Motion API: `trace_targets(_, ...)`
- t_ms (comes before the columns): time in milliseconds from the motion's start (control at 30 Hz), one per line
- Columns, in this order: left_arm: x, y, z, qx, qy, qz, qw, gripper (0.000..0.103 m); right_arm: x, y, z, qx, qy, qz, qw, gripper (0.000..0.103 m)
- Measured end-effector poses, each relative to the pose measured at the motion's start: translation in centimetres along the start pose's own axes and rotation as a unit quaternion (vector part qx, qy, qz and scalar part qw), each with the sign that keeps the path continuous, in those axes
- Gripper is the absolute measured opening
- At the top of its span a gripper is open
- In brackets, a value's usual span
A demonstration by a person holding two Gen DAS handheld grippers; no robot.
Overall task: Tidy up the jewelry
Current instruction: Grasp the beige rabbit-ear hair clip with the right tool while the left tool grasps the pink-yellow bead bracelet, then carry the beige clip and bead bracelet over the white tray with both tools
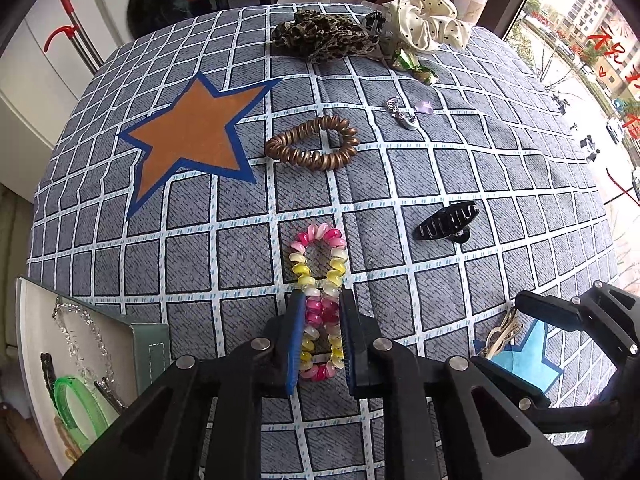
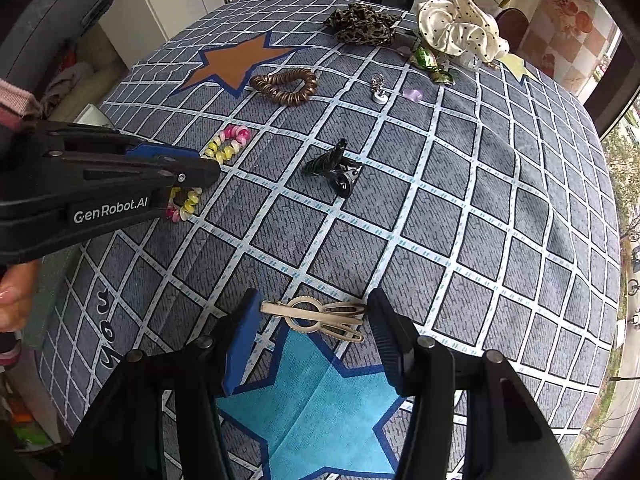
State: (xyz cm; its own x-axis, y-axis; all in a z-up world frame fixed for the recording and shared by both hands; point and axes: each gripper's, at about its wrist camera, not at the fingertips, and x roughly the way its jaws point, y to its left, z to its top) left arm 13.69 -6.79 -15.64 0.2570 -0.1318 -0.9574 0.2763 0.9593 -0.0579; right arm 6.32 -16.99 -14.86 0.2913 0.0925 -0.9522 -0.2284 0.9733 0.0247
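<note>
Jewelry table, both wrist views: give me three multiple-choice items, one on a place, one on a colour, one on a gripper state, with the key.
1. The gold metal hair clip lies at the tip of which star?
A. light blue star
B. orange
C. neither

2. The coiled hair tie nearest the orange star is
A. green
B. bronze
C. white

3. The left gripper is
A. wide open
B. out of view
C. shut on the pink, yellow and white spiral hair tie

Key: A, the clip overlaps the blue star's point; B, its coils look bronze-brown; C, both pads squeeze the tie.

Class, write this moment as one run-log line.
left claw: shut on pink-yellow coil hair tie | right claw: open around gold hair clip | tray: left
</note>
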Motion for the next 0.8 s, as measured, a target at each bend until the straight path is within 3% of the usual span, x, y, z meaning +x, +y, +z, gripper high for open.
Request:
trace_targets(400, -5.5, 0.2, -3.8, -0.002, -0.024, -0.023, 0.9994, 0.023, -2.5, -1.6, -1.9, 0.097, 0.005, 0.023, 0.995, 0.058)
trace_targets(800, -9.1, 4.8, -7.4, -0.037, -0.035, -0.014, 0.9986, 0.023, -5.2, 1.2, -1.8, 0.100, -0.006, 0.032, 0.994, 0.058)
